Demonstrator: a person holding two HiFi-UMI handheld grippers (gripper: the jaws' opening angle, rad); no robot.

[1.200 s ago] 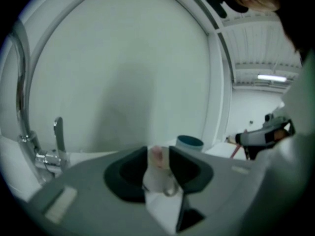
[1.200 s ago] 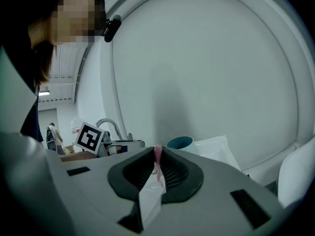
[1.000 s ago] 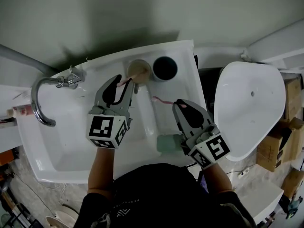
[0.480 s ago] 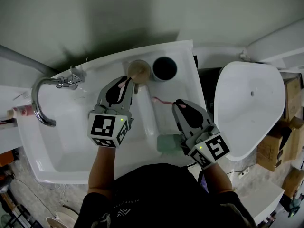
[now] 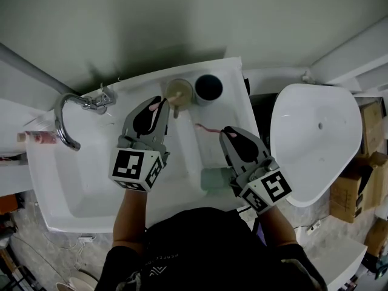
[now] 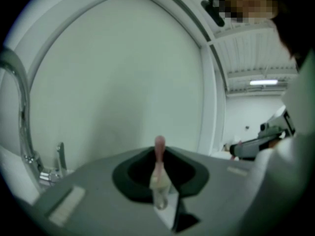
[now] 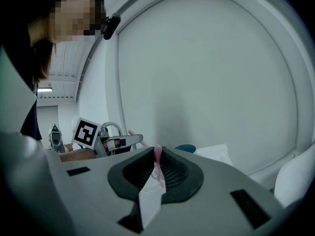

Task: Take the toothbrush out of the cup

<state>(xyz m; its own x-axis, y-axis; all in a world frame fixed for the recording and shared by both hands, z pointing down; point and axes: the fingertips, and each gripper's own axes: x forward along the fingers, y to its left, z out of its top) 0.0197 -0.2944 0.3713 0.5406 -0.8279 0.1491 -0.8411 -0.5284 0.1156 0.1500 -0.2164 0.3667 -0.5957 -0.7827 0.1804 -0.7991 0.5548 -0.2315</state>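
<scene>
White ceramic sink (image 5: pixel 91 180) fills the middle of the head view, with its basin to the left and a flat ledge along its back and right. Beside it on the right sits a white oval basin-like shell (image 5: pixel 315 144), and brown cardboard boxes (image 5: pixel 371 162) are stacked at the far right edge. A curved chrome faucet (image 5: pixel 63 126) arches over the basin's left corner.

Our left gripper (image 5: pixel 159 107) hangs over the sink, pointing at the back ledge. Its jaws have just been closing, and they now pinch the cream-handled toothbrush with a pink end (image 6: pixel 158 173) — in the left gripper view the handle stands upright between the pads, pink end uppermost. Just beyond the gripper's tips stands a round beige cup (image 5: pixel 180 90). The brush runs toward the cup's mouth, but we cannot tell whether its far end is still inside.

Our right gripper (image 5: pixel 225 133) is held over the right side of the sink, its jaws pressed onto a thin pink toothbrush (image 5: pixel 208 128) that sticks out toward the left, clear of both cups.

A round dark blue cup (image 5: pixel 209 88) stands right beside the beige one on the ledge. A pale mint-green block (image 5: pixel 213 179) lies on the sink near the front edge — just left of our right gripper's body.
</scene>
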